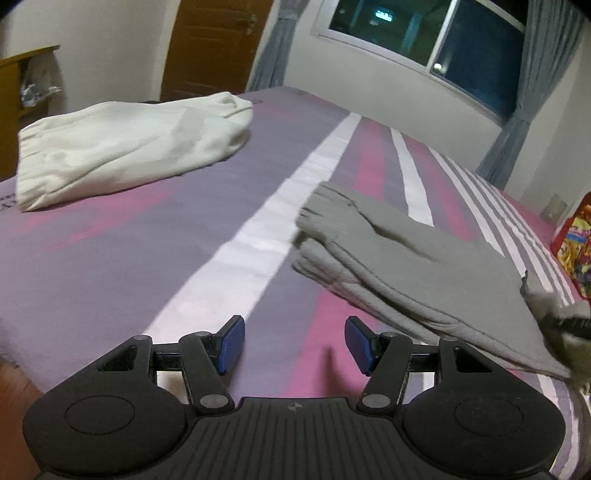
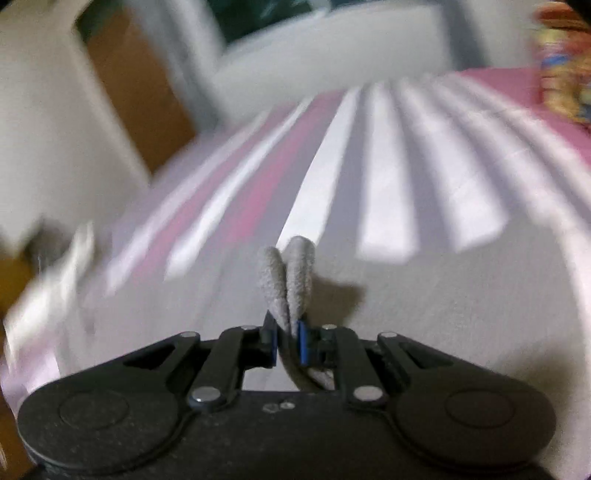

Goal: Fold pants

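Grey pants [image 1: 406, 258] lie folded lengthwise on the striped bed [image 1: 147, 240], stretching from the middle toward the right edge of the left wrist view. There my right gripper [image 1: 570, 325] grips their near corner. In the blurred right wrist view, my right gripper [image 2: 288, 339] is shut on a doubled fold of the grey fabric [image 2: 290, 269], which sticks up past the blue pads. My left gripper [image 1: 293, 343] hovers over the bed to the left of the pants, open, with nothing between its fingers.
A folded white garment [image 1: 122, 151] lies at the bed's far left. A colourful bag [image 1: 576, 243] sits at the right edge. Behind the bed are a brown door [image 1: 210, 44], a window [image 1: 424, 33] and grey curtains [image 1: 517, 122].
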### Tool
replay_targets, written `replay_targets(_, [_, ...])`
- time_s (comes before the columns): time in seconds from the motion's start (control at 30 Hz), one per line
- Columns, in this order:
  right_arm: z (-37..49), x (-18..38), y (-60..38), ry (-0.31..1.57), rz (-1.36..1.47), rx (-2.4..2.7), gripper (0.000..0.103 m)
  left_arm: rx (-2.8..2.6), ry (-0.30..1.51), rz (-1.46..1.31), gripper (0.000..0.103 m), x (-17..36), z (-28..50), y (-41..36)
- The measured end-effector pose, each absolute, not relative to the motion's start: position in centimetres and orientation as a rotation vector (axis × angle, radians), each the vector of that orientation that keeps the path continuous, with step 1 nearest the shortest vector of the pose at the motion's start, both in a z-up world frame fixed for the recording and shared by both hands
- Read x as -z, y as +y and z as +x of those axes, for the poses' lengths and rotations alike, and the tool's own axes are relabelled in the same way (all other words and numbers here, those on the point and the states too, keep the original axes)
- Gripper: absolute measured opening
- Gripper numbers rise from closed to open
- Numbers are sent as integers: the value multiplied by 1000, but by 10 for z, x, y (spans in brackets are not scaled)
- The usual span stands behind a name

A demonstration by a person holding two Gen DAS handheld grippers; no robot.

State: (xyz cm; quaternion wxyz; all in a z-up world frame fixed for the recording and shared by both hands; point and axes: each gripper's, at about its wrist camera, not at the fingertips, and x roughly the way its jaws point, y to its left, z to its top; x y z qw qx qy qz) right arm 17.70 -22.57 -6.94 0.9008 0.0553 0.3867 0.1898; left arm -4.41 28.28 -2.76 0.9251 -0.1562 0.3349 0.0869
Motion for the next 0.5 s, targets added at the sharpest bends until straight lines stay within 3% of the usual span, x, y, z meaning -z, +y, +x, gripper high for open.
replay_targets(0.5, [146,73,-196,745,-73,-417,14,-185,704,-362,60,45,-54,290])
